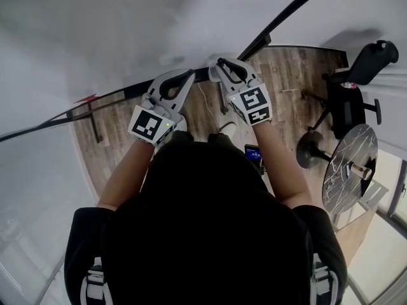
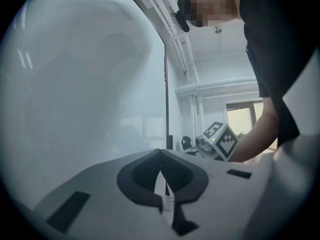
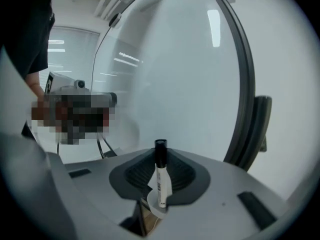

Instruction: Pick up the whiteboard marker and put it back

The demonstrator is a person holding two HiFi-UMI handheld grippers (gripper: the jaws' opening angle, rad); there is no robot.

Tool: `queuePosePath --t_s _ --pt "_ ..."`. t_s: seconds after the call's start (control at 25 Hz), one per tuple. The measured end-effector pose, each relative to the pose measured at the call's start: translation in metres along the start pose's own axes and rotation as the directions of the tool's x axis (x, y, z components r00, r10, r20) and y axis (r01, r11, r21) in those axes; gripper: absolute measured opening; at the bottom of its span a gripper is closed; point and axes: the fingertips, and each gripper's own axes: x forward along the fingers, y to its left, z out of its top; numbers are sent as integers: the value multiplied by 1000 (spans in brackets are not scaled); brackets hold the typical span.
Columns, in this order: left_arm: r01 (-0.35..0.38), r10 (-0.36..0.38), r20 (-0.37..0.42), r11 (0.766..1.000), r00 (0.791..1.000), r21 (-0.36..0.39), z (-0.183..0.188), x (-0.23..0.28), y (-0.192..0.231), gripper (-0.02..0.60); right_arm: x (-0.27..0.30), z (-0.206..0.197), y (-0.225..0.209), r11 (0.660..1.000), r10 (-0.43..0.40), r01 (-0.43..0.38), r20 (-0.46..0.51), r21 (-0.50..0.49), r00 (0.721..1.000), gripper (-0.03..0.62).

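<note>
Glossy white whiteboard [image 1: 95, 37] fills ten o'clock in the head view, with wood-plank floor [image 1: 286, 75] at two. The matte grey left gripper [image 2: 160, 156] is closed and empty. The right gripper [image 1: 221, 63] pinches the cylindrical whiteboard marker [image 3: 160, 176], white barrel with its black cap toward twelve.

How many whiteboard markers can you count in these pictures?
1. The marker is held upright between the jaws of the right gripper, black cap up. Others may be hidden from view.
</note>
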Motion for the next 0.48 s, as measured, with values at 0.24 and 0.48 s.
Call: queuePosePath --t_s 0.24,0.48 --pt "15 -15 6 1000 1000 22 28 -2 -3 3 -46 56 5 1000 2 1 113 -24 994 66" --pt "79 -80 33 997 996 13 68 8 -21 3 -100 107 8 999 34 -28 217 -30 976 66"
